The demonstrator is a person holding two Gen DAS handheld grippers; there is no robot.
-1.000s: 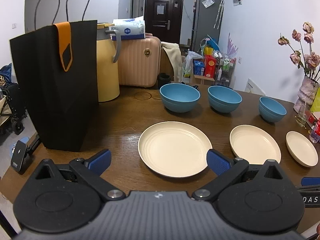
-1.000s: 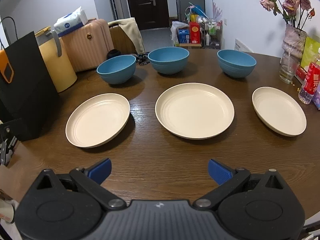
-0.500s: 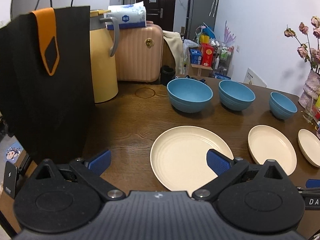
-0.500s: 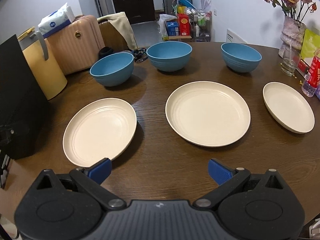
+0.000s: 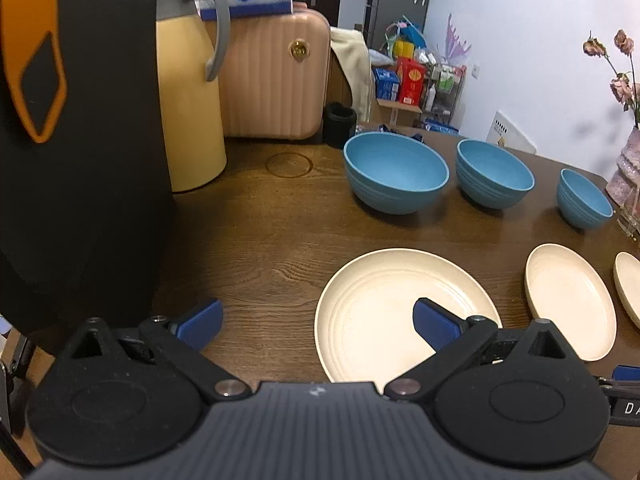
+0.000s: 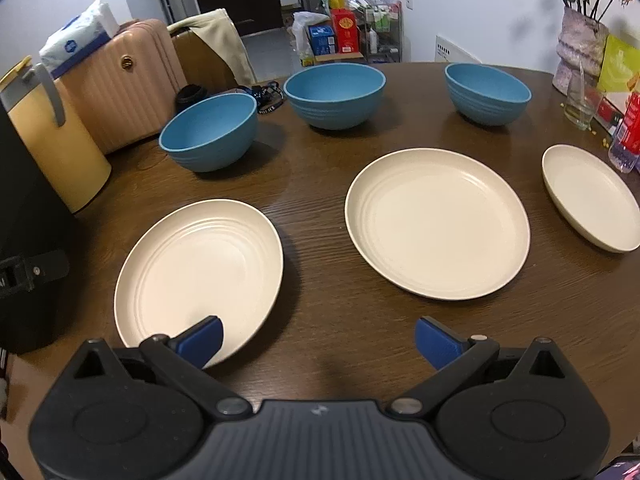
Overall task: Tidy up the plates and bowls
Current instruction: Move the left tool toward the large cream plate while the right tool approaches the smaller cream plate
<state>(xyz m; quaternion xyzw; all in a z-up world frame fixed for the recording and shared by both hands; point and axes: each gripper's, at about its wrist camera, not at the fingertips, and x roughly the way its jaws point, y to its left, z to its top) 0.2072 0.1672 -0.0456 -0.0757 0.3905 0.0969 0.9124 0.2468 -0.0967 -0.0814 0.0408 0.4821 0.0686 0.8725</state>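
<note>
Three cream plates lie in a row on the wooden table: left plate (image 6: 200, 276), middle plate (image 6: 438, 222), small right plate (image 6: 592, 196). Three blue bowls stand behind them: left bowl (image 6: 210, 130), middle bowl (image 6: 335, 94), right bowl (image 6: 488, 92). In the left wrist view the left plate (image 5: 384, 312) is nearest, with the bowls (image 5: 396, 170) behind. My left gripper (image 5: 318, 326) is open and empty over that plate's left edge. My right gripper (image 6: 318, 340) is open and empty above the table, its left finger over the left plate's near rim.
A black paper bag (image 5: 76, 140) and a yellow jug (image 5: 190, 112) stand on the table's left side. A pink suitcase (image 5: 276, 80) is behind. A vase of flowers (image 6: 580, 48), a glass (image 6: 580, 104) and a bottle (image 6: 628, 136) stand at the right edge.
Both grippers have moved forward and lower toward the table. The left plate now sits closer under the fingers of each. Both stay open.
</note>
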